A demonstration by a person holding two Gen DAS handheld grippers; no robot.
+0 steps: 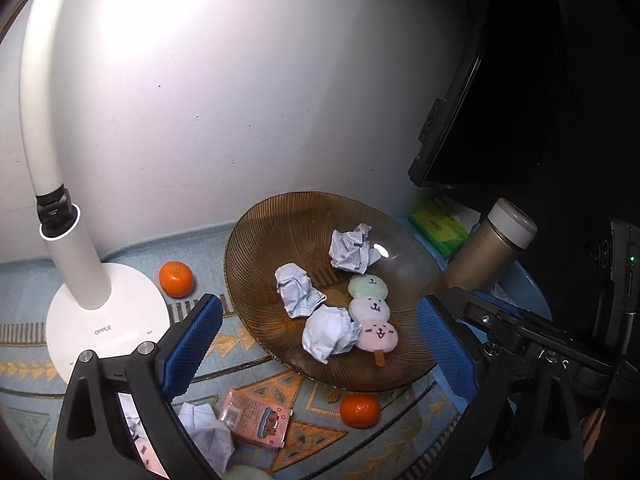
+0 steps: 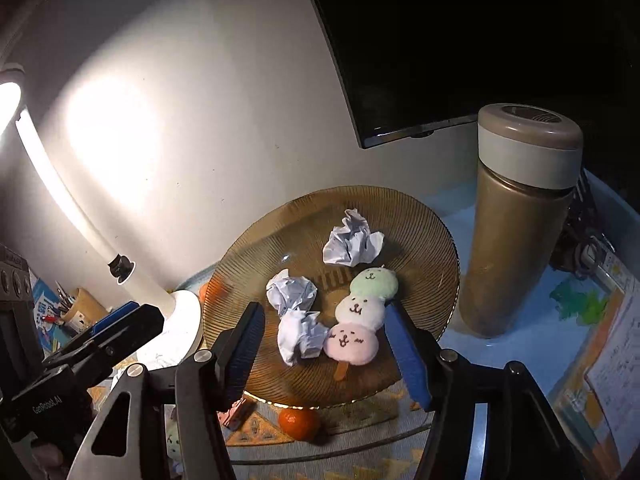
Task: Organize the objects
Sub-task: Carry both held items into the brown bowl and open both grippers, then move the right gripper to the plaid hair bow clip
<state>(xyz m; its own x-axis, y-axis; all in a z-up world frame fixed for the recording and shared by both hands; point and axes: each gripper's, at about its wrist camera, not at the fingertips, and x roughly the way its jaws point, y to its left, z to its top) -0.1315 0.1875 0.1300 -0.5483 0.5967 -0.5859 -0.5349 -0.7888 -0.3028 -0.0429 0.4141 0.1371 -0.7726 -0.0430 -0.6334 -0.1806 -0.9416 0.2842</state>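
A brown ribbed glass plate (image 1: pixel 280 224) (image 2: pixel 424 220) holds three crumpled paper balls (image 1: pixel 296 288) (image 2: pixel 291 290) and a plush dango skewer (image 1: pixel 370 312) (image 2: pixel 362 312). My left gripper (image 1: pixel 316 344) is open and empty above the plate's near edge. My right gripper (image 2: pixel 324 356) is open and empty, its blue pads on either side of the front paper ball (image 2: pixel 298 336) and the plush's pink end. Two tangerines (image 1: pixel 176 279) (image 1: pixel 360 410) lie on the mat beside the plate. A pink card pack (image 1: pixel 256 420) and another paper ball (image 1: pixel 208 432) lie near the left gripper.
A white desk lamp (image 1: pixel 104 320) stands left of the plate. A gold thermos (image 2: pixel 516 232) stands right of it, with a green tissue pack (image 1: pixel 440 228) and a dark monitor (image 2: pixel 440 40) behind. The wall is close behind. Papers lie at far right (image 2: pixel 612 344).
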